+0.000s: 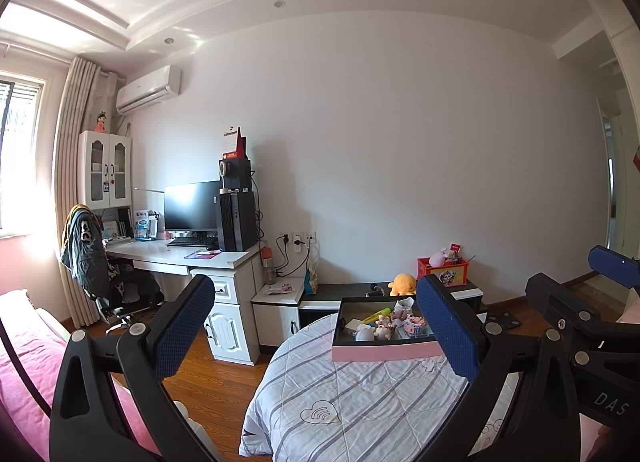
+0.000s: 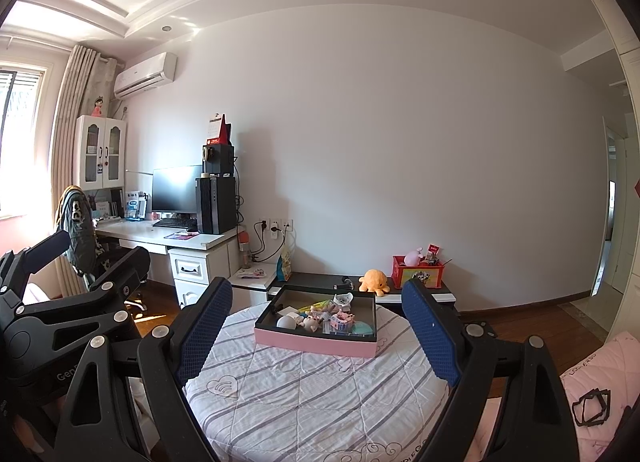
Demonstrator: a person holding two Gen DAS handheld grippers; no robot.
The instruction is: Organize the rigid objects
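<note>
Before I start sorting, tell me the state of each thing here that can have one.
Left gripper: open, empty.
Right gripper: open, empty.
Pink box: lid off, small toys inside.
Monitor: screen dark.
Cabinet: doors closed.
Curtain: drawn aside.

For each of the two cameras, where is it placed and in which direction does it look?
Left wrist: sits on the left gripper, facing the pink box and far wall; its open fingers and the right gripper show.
Right wrist: sits on the right gripper, facing the same box; its open fingers and the left gripper show at left.
Shared: box, striped quilt, desk.
</note>
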